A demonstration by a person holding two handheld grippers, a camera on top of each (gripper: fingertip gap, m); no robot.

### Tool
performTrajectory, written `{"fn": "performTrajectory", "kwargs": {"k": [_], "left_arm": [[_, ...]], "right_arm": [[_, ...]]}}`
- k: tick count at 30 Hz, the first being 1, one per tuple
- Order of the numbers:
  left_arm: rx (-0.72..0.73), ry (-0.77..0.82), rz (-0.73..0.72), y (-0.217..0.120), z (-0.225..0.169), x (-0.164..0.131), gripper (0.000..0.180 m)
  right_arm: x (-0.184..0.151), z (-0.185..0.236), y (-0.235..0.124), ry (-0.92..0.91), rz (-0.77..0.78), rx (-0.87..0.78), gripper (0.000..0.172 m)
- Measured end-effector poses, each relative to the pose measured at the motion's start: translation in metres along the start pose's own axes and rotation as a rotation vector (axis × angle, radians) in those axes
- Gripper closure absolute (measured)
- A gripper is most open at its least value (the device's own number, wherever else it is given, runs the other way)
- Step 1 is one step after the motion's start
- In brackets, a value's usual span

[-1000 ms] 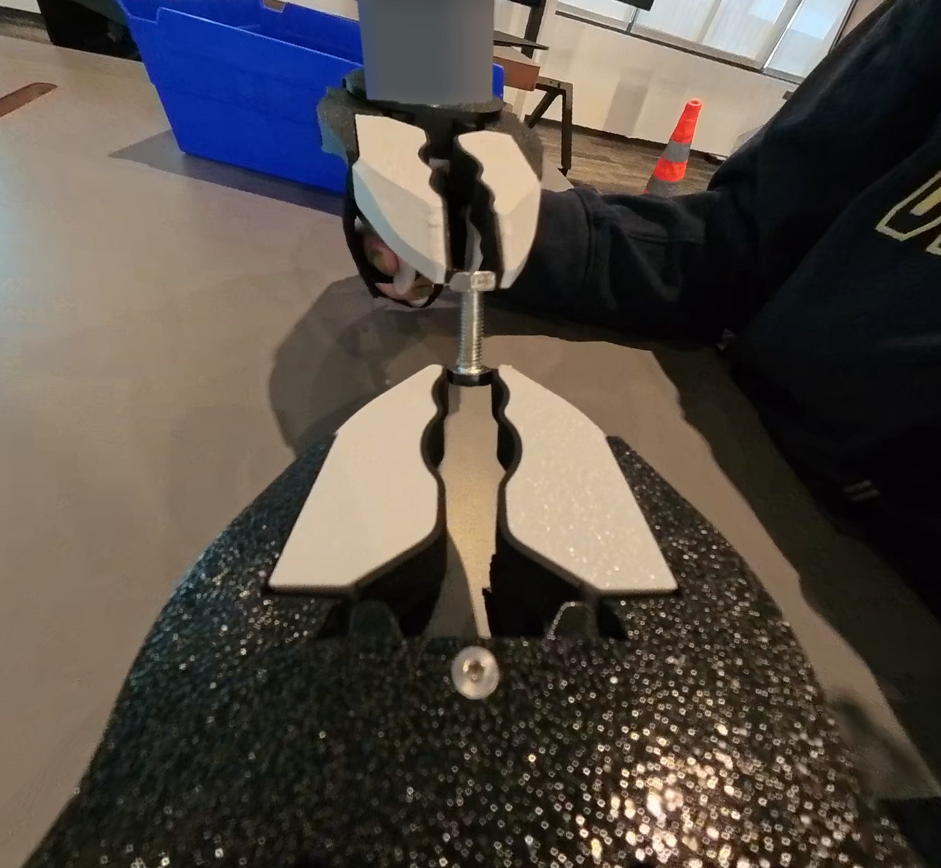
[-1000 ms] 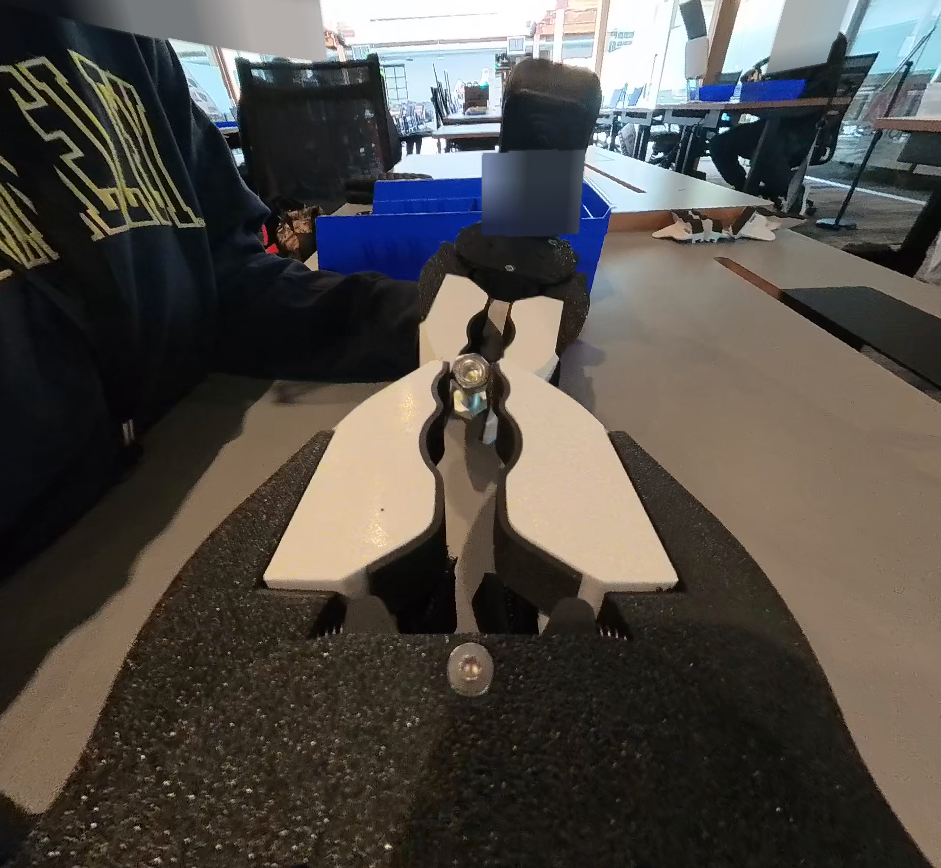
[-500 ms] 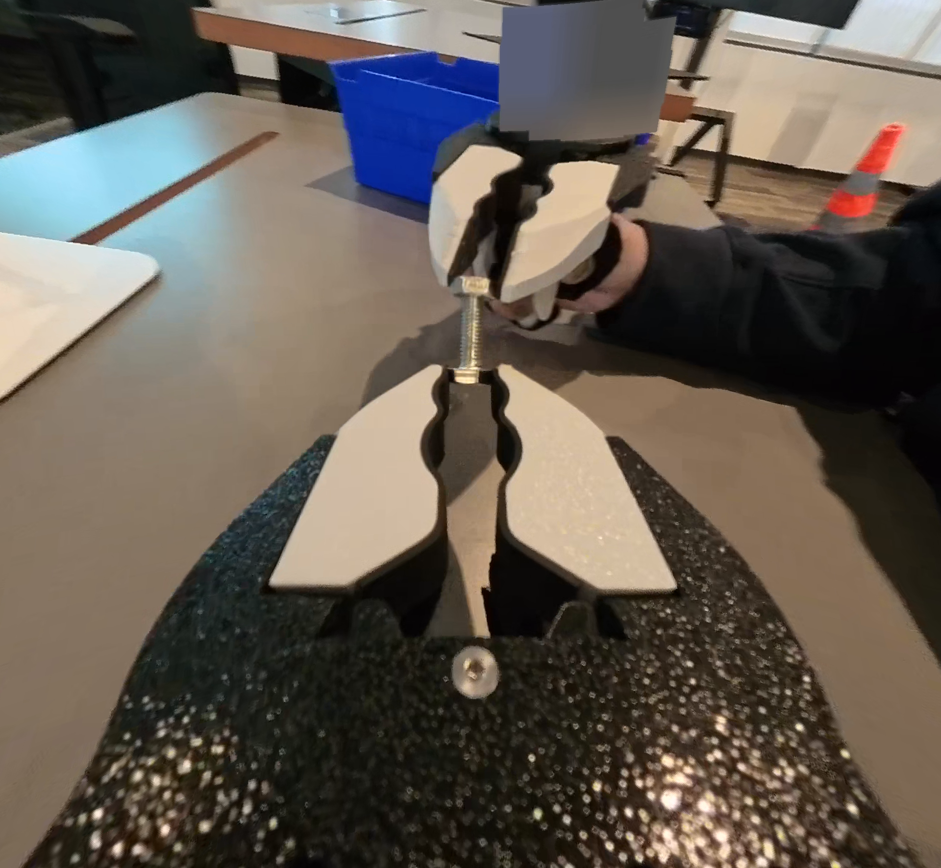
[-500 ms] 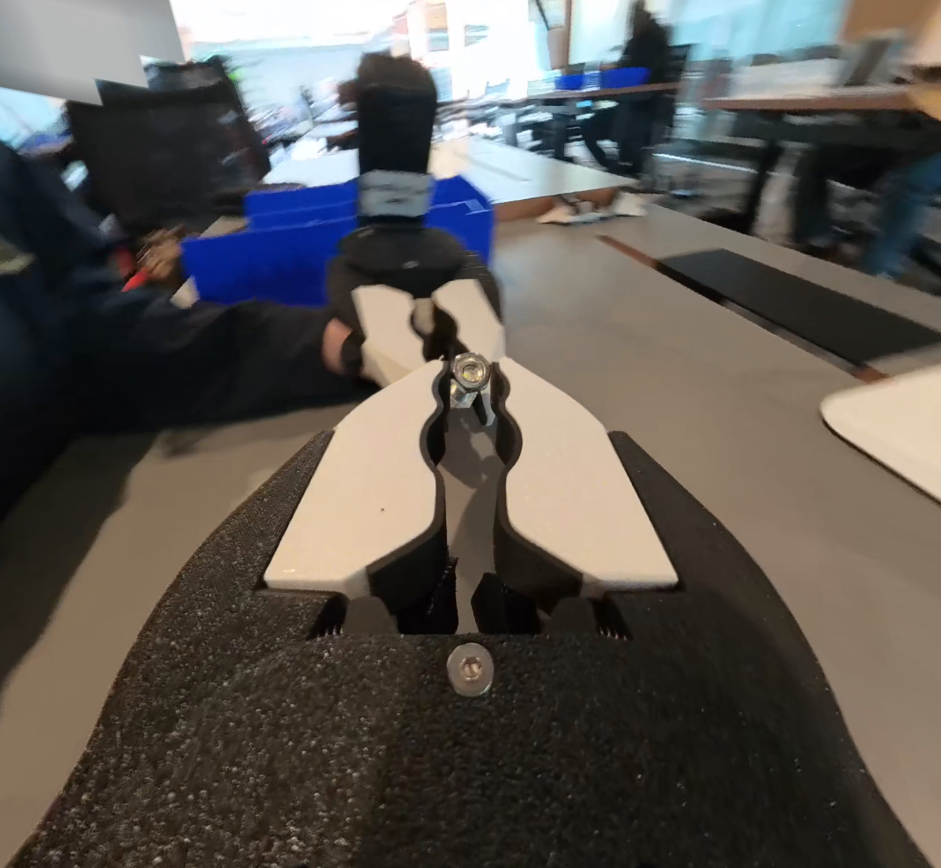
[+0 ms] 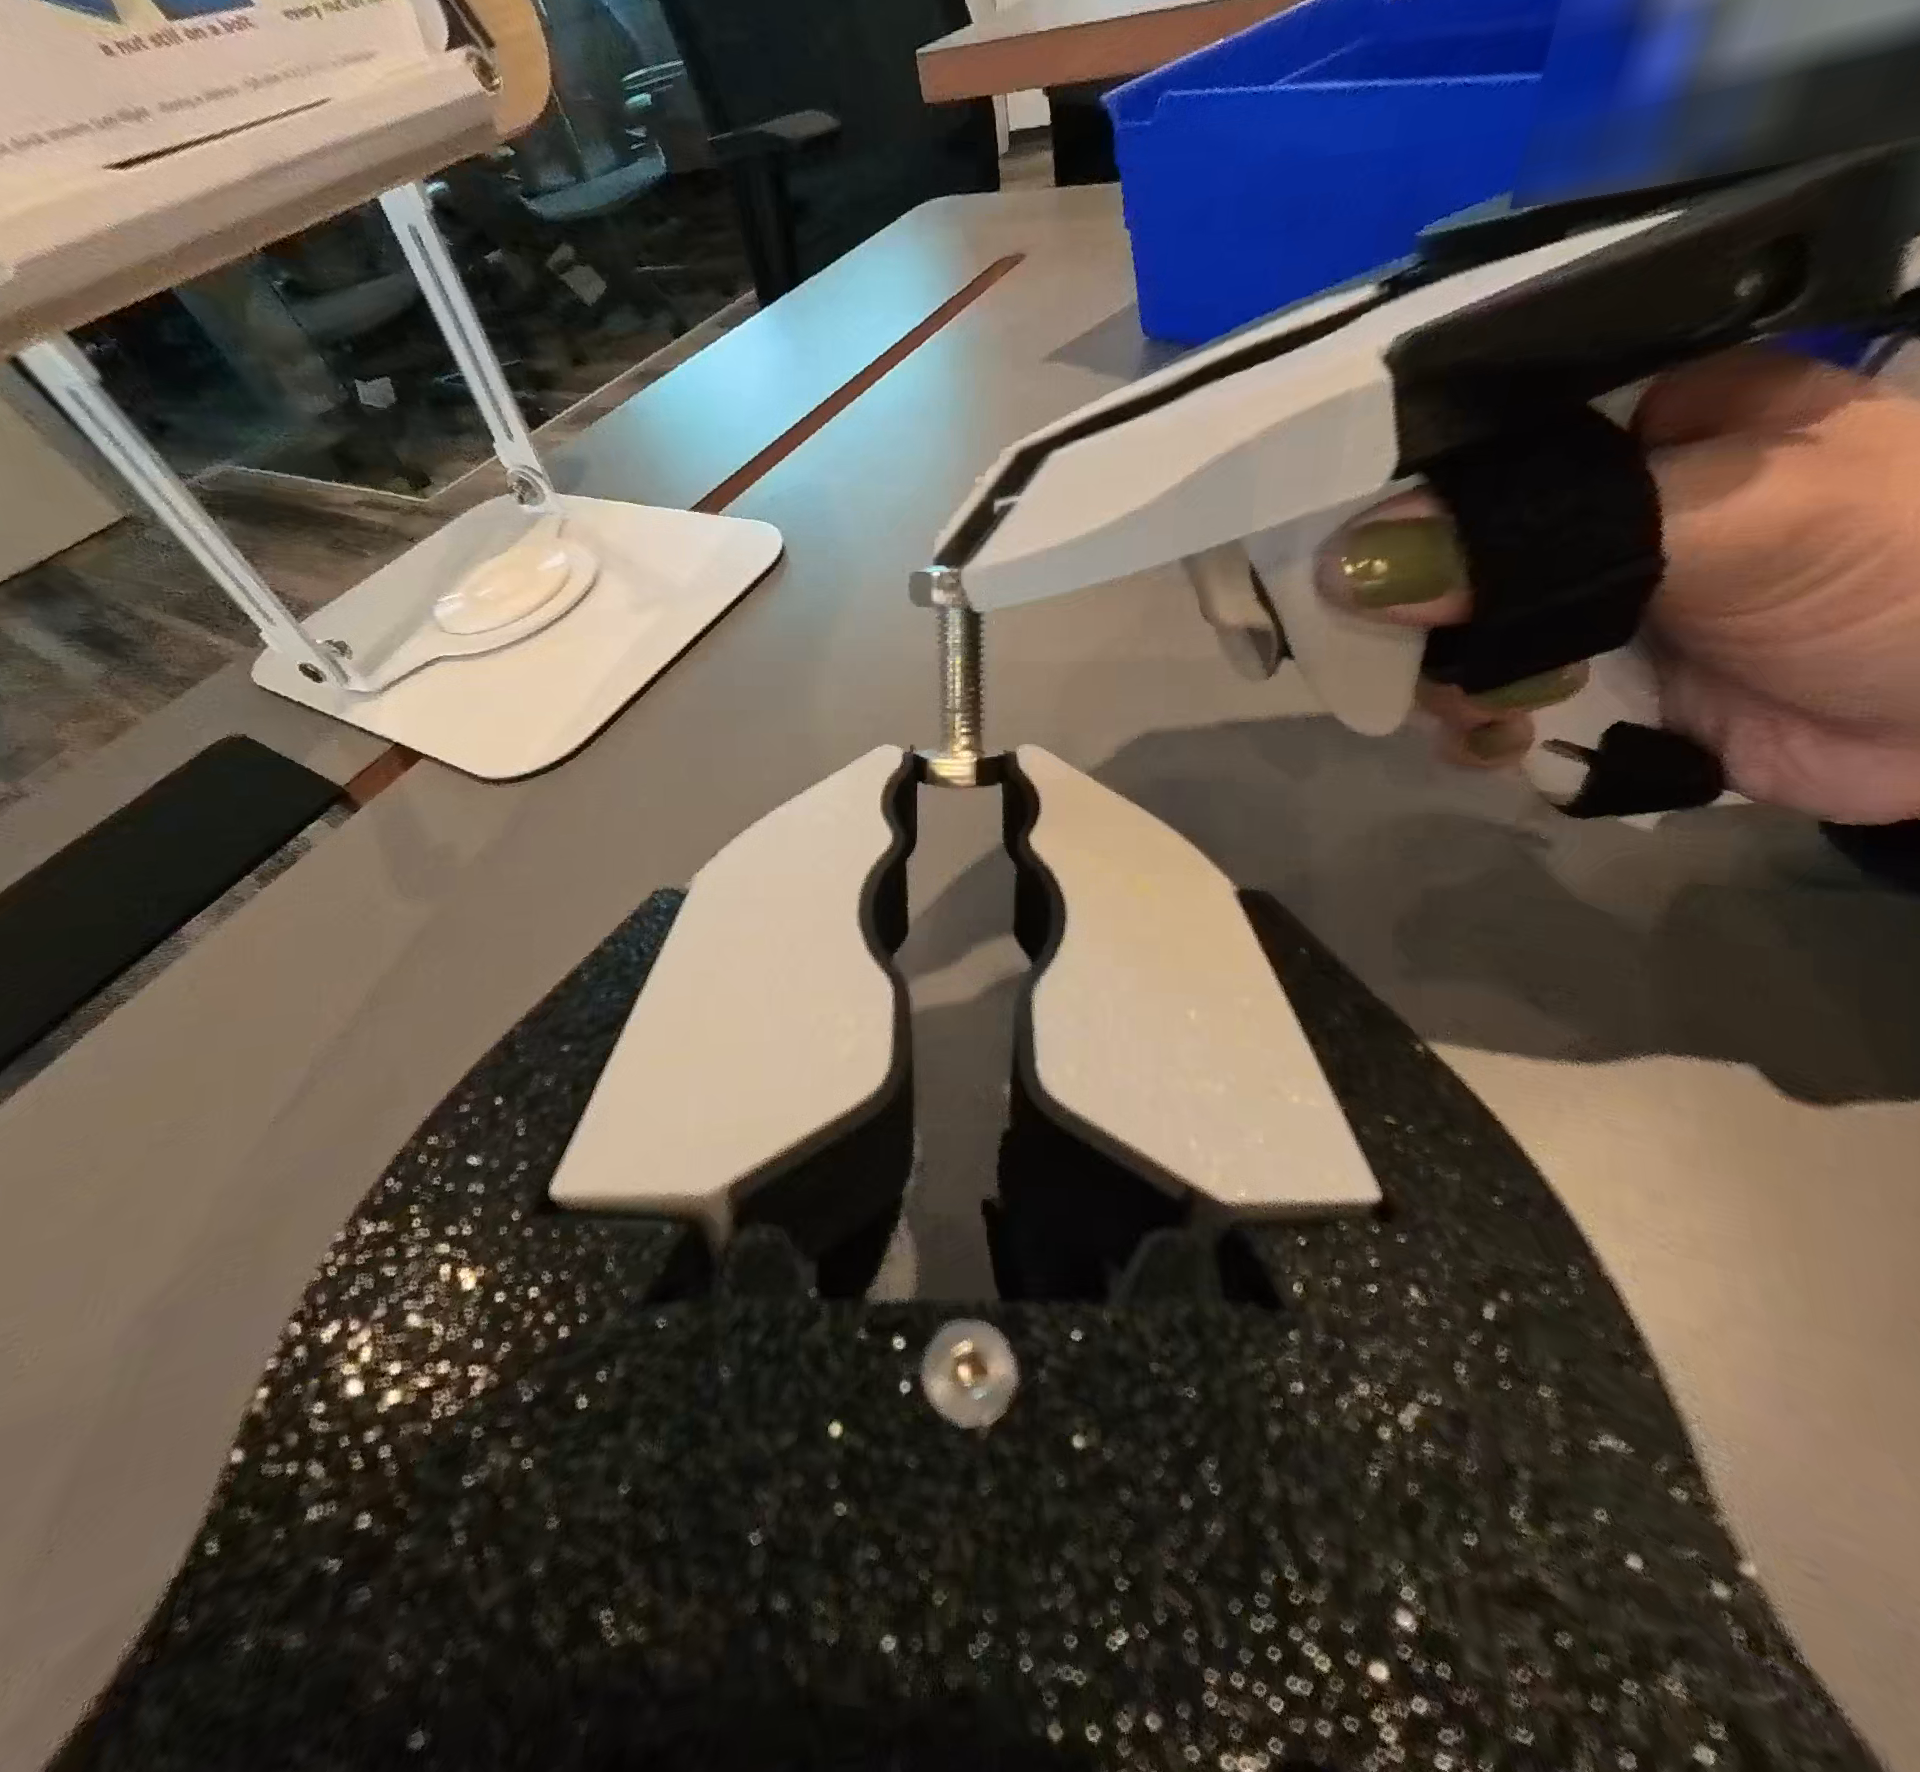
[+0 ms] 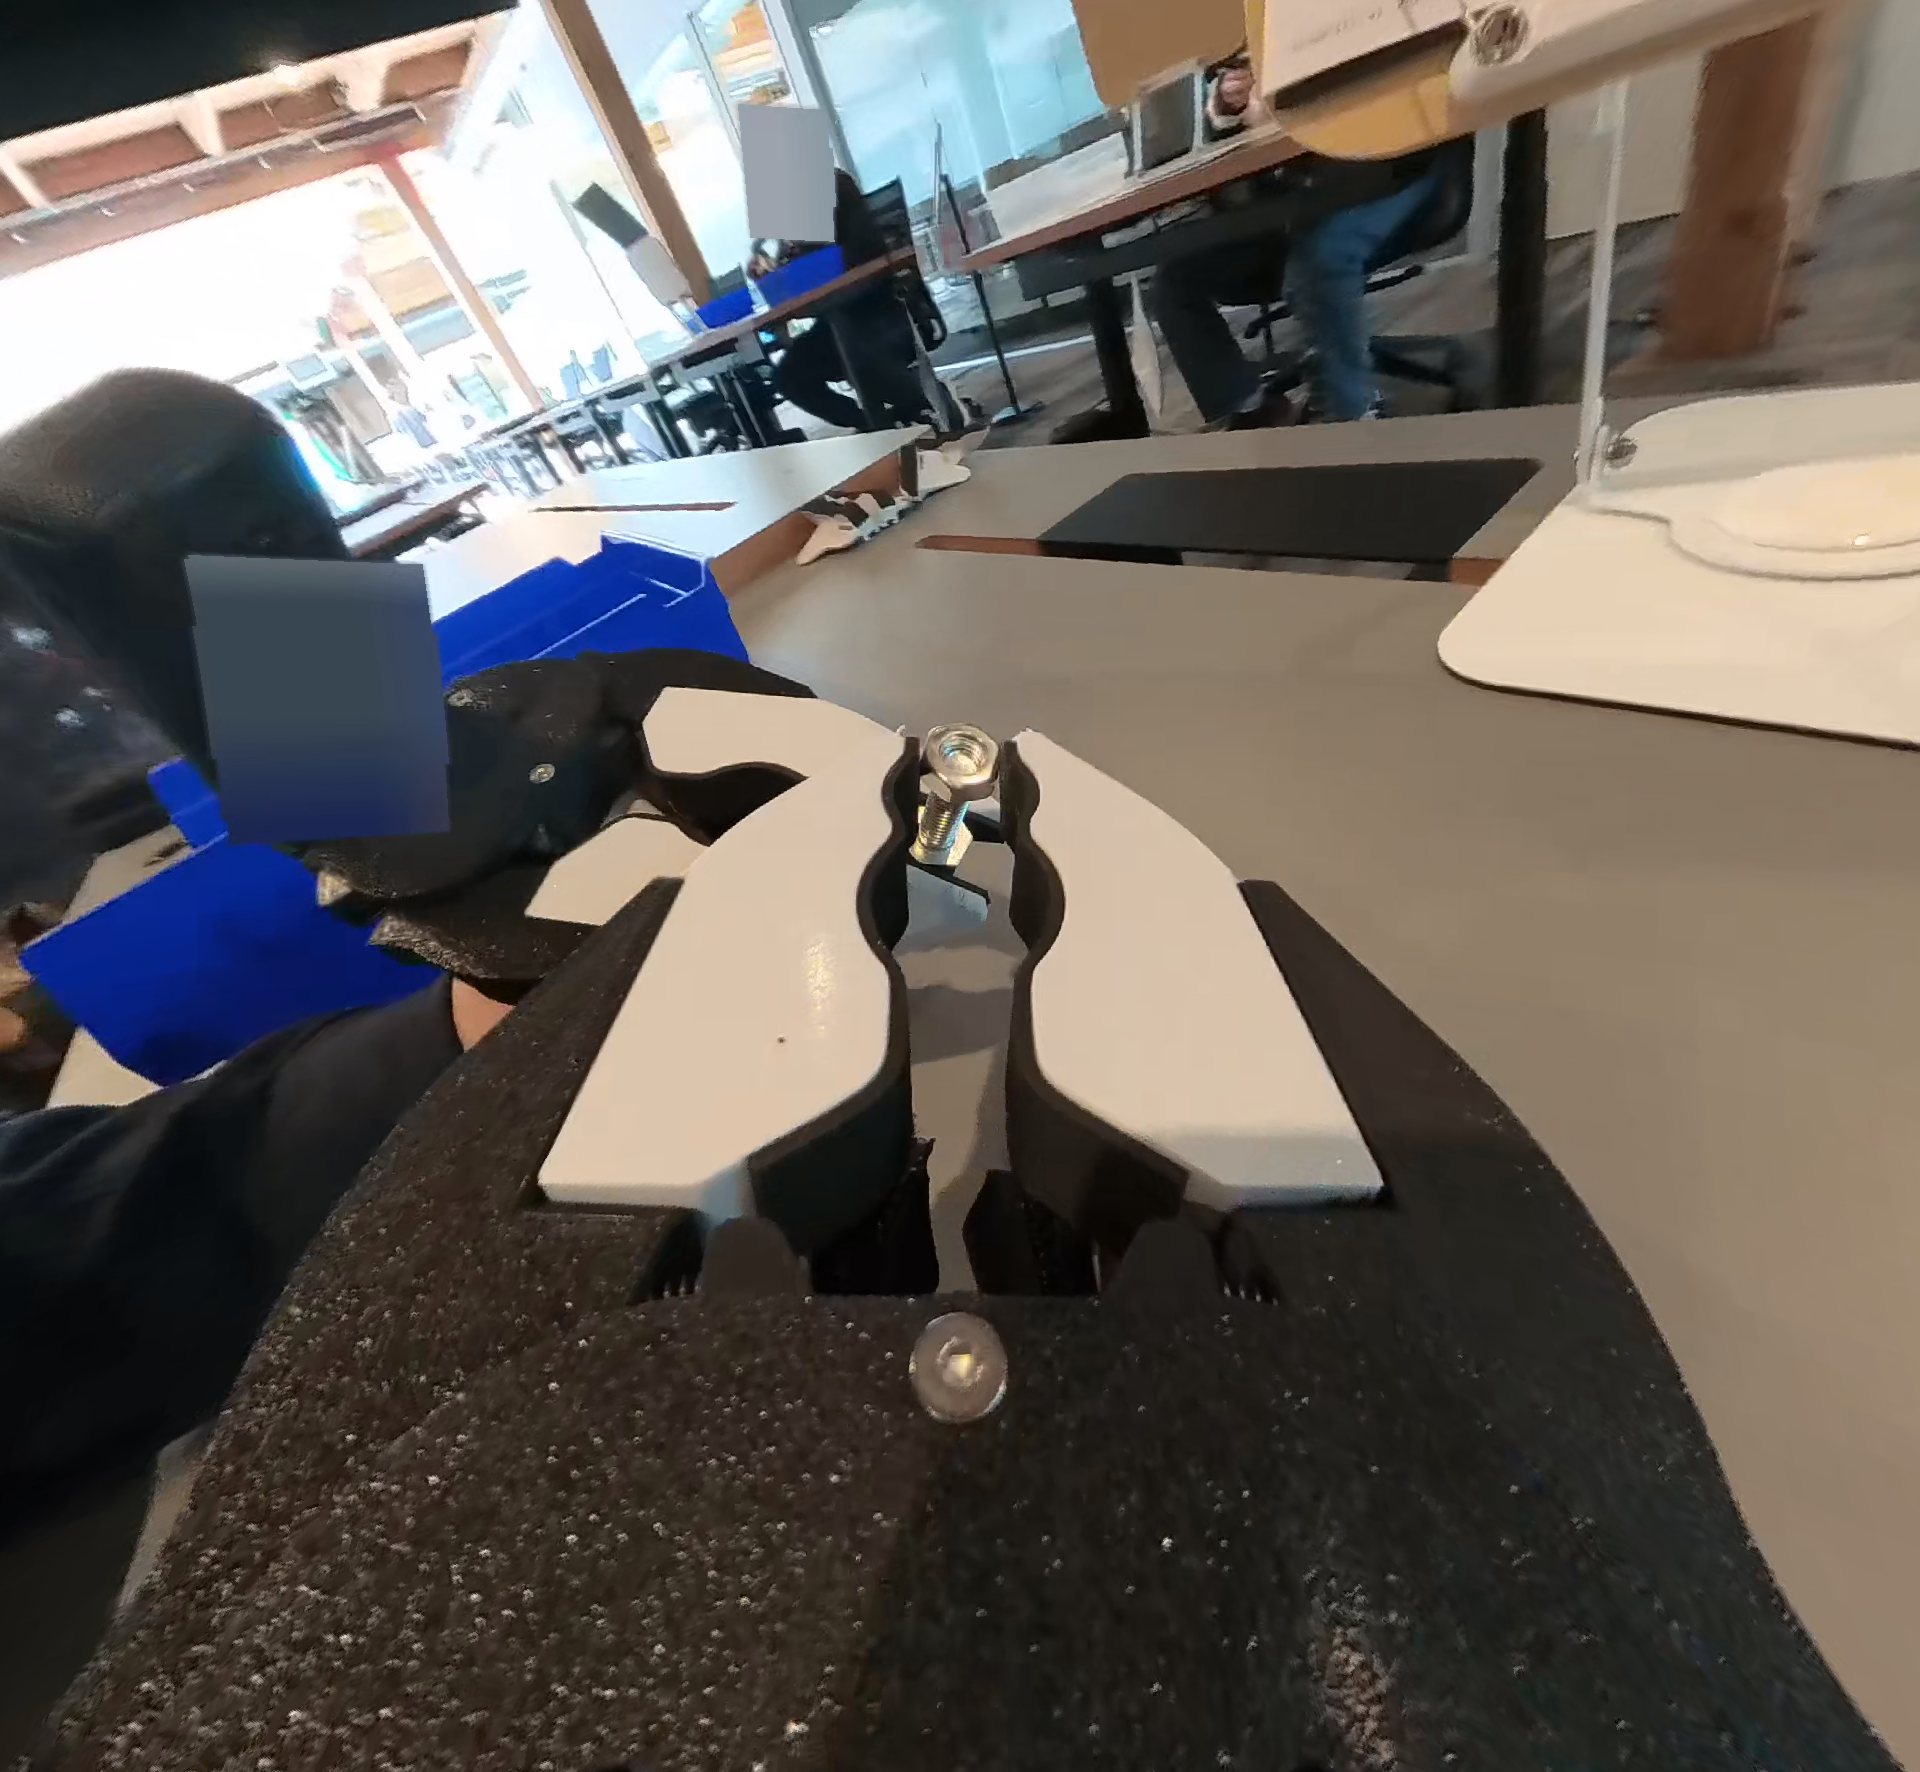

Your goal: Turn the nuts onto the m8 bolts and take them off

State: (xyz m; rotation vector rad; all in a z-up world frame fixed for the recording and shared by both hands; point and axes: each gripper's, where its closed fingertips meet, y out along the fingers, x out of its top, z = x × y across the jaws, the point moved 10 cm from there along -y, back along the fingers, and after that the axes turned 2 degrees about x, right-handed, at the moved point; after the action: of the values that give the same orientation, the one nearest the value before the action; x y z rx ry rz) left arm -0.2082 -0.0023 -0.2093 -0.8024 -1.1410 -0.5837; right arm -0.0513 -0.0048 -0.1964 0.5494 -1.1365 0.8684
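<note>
A silver threaded bolt (image 5: 958,673) stands upright above the grey table (image 5: 312,995), held between both grippers. My left gripper (image 5: 956,766) is shut on the bolt's lower hex head (image 5: 956,770). My right gripper (image 6: 958,766) is shut on the nut (image 6: 961,766) at the bolt's upper end, and the nut's threaded hole shows from above. In the left wrist view the right gripper's white finger (image 5: 1195,475) reaches in from the right onto that nut (image 5: 935,588). In the right wrist view the left gripper's finger (image 6: 748,735) comes in from the left under the shank (image 6: 938,818).
A blue bin (image 5: 1299,153) stands at the back of the table; it also shows in the right wrist view (image 6: 582,600). A white stand base (image 5: 520,642) sits nearby, with a black mat (image 6: 1288,496) beyond it. A hand (image 5: 1766,579) grips the right gripper.
Both grippers kept their hold. They have turned about the bolt: the right gripper, which faced the left one head-on, now reaches in from the right side.
</note>
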Motion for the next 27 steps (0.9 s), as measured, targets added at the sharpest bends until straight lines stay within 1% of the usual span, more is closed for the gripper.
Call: {"fn": "performTrajectory", "kwargs": {"k": [4,9,11,12,15,17,20,22,25,27], "left_arm": [[-0.04,-0.05,-0.029,-0.001,0.003,-0.001,0.166],[-0.055,-0.057,-0.042,-0.001,0.002,-0.001,0.166],[-0.075,-0.082,-0.058,-0.001,0.003,-0.002,0.166],[-0.087,-0.095,-0.066,-0.001,0.004,-0.002,0.166],[-0.128,-0.141,-0.096,-0.002,0.006,-0.003,0.166],[-0.199,-0.17,-0.15,-0.004,0.008,-0.003,0.166],[-0.357,-0.239,-0.279,-0.008,0.009,0.0,0.165],[-0.438,-0.3,-0.352,-0.011,0.012,0.0,0.166],[-0.516,-0.356,-0.418,-0.014,0.015,-0.001,0.166],[-0.54,-0.364,-0.431,-0.014,0.015,0.0,0.166]], "right_arm": [[0.0,-0.001,-0.002,0.008,-0.005,0.016,0.157],[0.001,-0.002,-0.002,0.013,-0.012,0.048,0.157],[0.004,-0.001,-0.002,-0.001,-0.024,0.057,0.142],[0.006,-0.001,-0.003,-0.014,-0.04,0.064,0.137],[0.011,0.0,-0.008,-0.082,-0.098,0.109,0.134],[0.013,0.001,-0.012,-0.132,-0.144,0.165,0.13],[0.014,0.002,-0.017,-0.183,-0.198,0.295,0.128],[0.014,0.002,-0.019,-0.192,-0.218,0.368,0.128],[0.013,0.004,-0.018,-0.182,-0.227,0.443,0.127],[0.012,0.006,-0.015,-0.188,-0.208,0.475,0.127]]}}
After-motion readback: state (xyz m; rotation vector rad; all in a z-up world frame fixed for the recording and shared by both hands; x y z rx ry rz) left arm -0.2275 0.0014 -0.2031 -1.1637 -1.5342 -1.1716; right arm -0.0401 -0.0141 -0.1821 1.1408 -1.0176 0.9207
